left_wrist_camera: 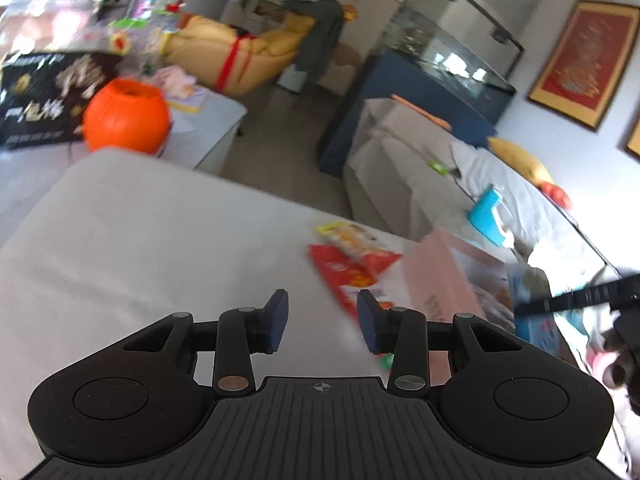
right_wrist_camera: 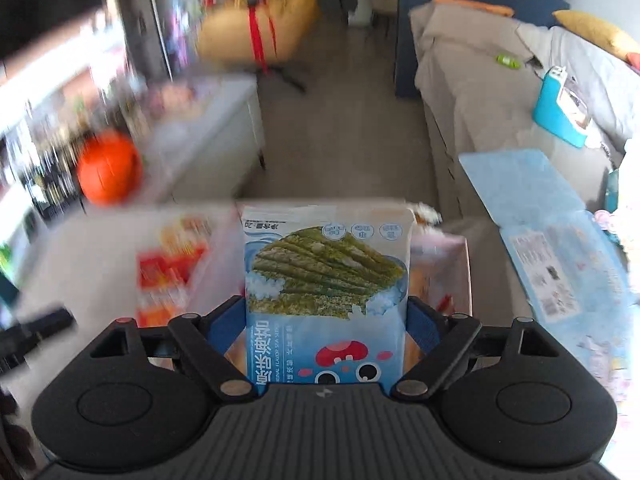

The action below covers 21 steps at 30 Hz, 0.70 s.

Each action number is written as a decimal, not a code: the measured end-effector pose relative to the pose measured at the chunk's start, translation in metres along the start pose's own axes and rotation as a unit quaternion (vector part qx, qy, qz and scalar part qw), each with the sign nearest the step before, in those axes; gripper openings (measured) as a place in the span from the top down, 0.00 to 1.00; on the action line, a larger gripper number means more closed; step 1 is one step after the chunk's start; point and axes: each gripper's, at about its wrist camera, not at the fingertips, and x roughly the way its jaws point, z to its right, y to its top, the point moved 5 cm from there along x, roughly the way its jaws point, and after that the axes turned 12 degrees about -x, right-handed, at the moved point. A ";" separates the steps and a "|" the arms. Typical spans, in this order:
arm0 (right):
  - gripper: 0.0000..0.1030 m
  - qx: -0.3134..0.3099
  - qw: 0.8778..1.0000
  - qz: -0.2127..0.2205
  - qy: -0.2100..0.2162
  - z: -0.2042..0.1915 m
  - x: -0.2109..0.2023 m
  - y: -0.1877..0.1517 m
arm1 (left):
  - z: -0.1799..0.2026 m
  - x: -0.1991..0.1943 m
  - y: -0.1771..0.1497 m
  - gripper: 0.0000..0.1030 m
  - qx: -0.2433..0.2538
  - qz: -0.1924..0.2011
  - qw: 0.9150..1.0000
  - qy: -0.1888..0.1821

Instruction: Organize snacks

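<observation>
My right gripper (right_wrist_camera: 326,316) is shut on a blue seaweed snack packet (right_wrist_camera: 326,276), holding it upright above a pink box (right_wrist_camera: 460,276). The same box (left_wrist_camera: 440,280) shows in the left wrist view, at the right of the white table (left_wrist_camera: 140,240), with packets inside. A red snack packet (left_wrist_camera: 344,272) and a yellow one (left_wrist_camera: 348,236) lie on the table left of the box; both also show blurred in the right wrist view (right_wrist_camera: 168,276). My left gripper (left_wrist_camera: 322,320) is open and empty above the table, just left of the red packet. The right gripper's finger (left_wrist_camera: 576,296) reaches in at the right edge.
An orange pumpkin bucket (left_wrist_camera: 126,116) and a black box (left_wrist_camera: 40,96) stand on a low table beyond. A covered sofa (left_wrist_camera: 460,168) with a teal item (left_wrist_camera: 486,216) lies to the right. A light blue flat box lid (right_wrist_camera: 540,232) lies right of the pink box.
</observation>
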 end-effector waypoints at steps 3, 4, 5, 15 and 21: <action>0.17 -0.039 0.998 -0.033 -0.023 -0.012 0.001 -0.007 | -0.010 -0.003 -0.006 0.59 -0.002 -0.001 1.000 0.002; 0.17 -0.049 0.998 -0.040 -0.020 -0.015 -0.003 -0.008 | -0.013 -0.004 -0.006 0.59 -0.001 0.001 1.000 0.004; 0.17 -0.055 0.997 -0.046 -0.012 -0.015 -0.008 -0.006 | -0.015 -0.005 -0.007 0.59 -0.002 0.004 1.000 0.005; 0.17 -0.025 0.994 0.079 -0.071 -0.015 -0.062 0.028 | -0.028 -0.010 -0.002 0.59 -0.017 0.034 0.999 0.019; 0.17 -0.033 0.998 0.036 0.044 -0.096 0.002 0.078 | -0.042 -0.014 0.003 0.59 -0.027 0.062 0.996 0.050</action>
